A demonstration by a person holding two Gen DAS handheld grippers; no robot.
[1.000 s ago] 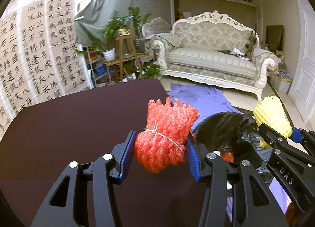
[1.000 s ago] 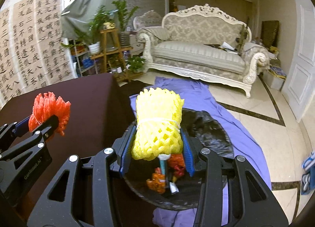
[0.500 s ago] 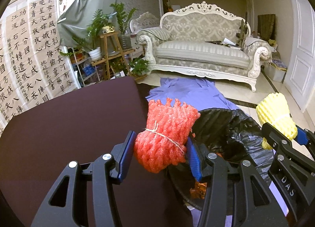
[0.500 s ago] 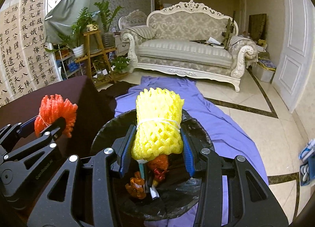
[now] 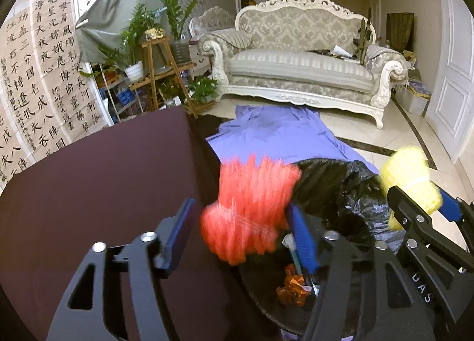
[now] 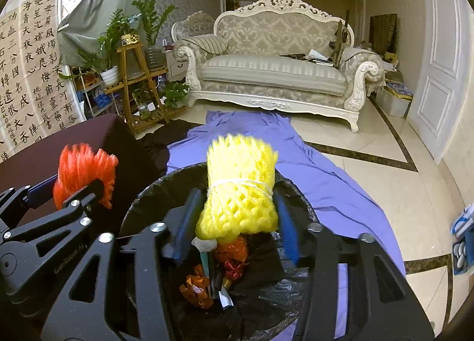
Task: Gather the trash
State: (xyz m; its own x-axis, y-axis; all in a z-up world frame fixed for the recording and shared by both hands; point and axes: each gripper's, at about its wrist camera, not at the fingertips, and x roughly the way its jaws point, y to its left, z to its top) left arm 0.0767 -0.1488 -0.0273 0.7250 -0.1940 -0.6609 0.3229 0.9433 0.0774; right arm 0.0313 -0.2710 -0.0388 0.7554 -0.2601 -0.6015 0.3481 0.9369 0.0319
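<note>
My left gripper (image 5: 241, 231) stands open; the red foam net (image 5: 250, 207) is blurred between its spread fingers, over the rim of the black-lined trash bin (image 5: 334, 190). My right gripper (image 6: 237, 222) is also spread apart, and the yellow foam net (image 6: 240, 193) sits loose between its fingers, directly above the bin (image 6: 148, 202). Wrappers and other trash (image 6: 213, 270) lie in the bin. The red net (image 6: 83, 175) and the left gripper also show at the left of the right wrist view.
The dark maroon table (image 5: 89, 181) lies to the left of the bin. A purple sheet (image 6: 296, 163) covers the floor beyond the bin. A white sofa (image 6: 275, 74), a plant stand (image 6: 133, 83) and a white door (image 6: 438, 59) stand farther off.
Both grippers moved right over the bin and their jaws spread apart. The red net has dropped lower and blurs; the yellow net now sits loose.
</note>
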